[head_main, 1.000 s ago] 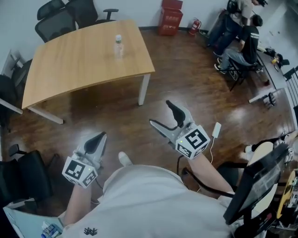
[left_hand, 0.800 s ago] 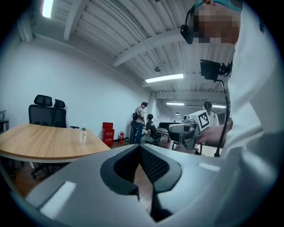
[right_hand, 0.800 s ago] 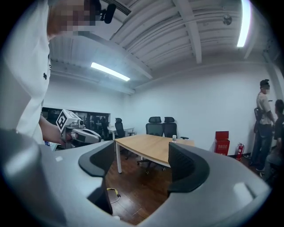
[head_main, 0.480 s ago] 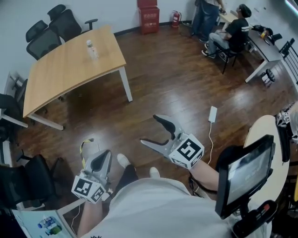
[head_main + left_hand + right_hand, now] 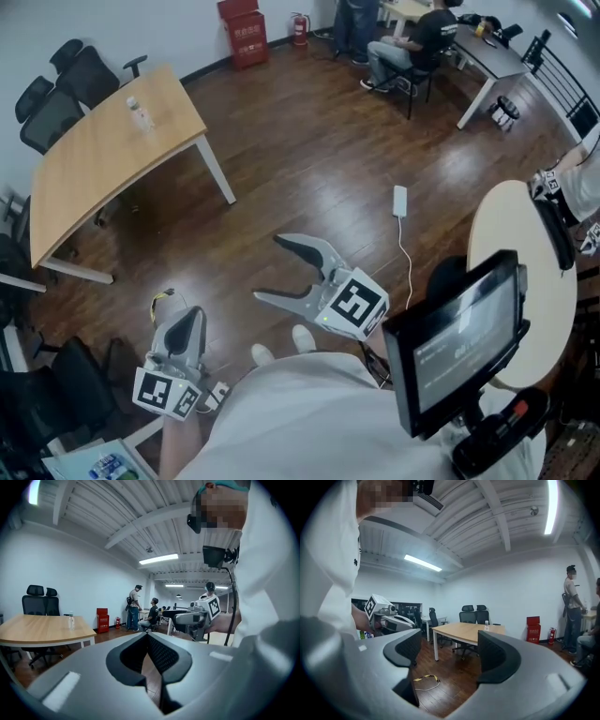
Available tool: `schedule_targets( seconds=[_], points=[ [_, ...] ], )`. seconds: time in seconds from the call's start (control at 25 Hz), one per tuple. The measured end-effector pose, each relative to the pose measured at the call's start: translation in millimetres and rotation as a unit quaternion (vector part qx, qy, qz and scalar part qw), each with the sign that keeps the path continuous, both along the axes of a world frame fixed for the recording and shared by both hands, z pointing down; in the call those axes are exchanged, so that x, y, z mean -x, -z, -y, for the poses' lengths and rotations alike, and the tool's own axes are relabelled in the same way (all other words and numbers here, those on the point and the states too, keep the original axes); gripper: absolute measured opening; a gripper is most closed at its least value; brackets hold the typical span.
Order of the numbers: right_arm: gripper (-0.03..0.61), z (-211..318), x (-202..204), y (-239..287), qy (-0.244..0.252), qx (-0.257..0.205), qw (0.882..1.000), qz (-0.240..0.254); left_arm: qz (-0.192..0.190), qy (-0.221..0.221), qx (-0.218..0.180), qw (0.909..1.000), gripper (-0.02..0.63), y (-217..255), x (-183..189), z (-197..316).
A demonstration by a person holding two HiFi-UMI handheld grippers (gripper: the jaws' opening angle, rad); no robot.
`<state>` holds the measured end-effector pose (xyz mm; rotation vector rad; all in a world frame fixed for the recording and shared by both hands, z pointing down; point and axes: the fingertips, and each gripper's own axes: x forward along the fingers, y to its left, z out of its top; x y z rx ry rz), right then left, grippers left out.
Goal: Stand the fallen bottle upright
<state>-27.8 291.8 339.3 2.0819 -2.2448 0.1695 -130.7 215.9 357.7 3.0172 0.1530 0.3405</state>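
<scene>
Worktop of pale wood w/ white legs [image 5: 103, 159] sits further up-left in the head view than 1 s ago and looks smaller. Dark wood floor [image 5: 309, 159] fills more of the frame, i.e. the person has turned and backed off from it.

Small clear plastic bottle [image 5: 141, 114] stands upright on that worktop near one end, same as before. No fallen bottle shows anywhere, so the task looks already done. The bottle is well apart from both grippers, so this reads as walking away or resetting, not a grasp.

Right gripper [image 5: 267, 269] is held out in front of the body over the floor. Its jaws are wide apart and empty, tips pointing left. Its own view shows the worktop and bottle far beyond the gap.

Left gripper [image 5: 185, 326] hangs low by the person's left side. Its jaws are pressed together w/ nothing between them, tips pointing fwd.
</scene>
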Motion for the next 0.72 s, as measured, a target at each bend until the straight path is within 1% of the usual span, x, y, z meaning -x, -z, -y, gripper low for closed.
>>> schedule_targets(
  seconds=[0.28, 0.72],
  points=[
    [0.377, 7, 17, 5, -0.003, 0.007, 1.0, -0.011, 0.005, 0.008, 0.011, 0.9999, 0.0, -9, 27, 15],
    [0.367, 14, 22, 4, -0.007, 0.016, 1.0, -0.023, 0.001, 0.004, 0.018, 0.9998, 0.0, -14, 30, 18]
  ],
)
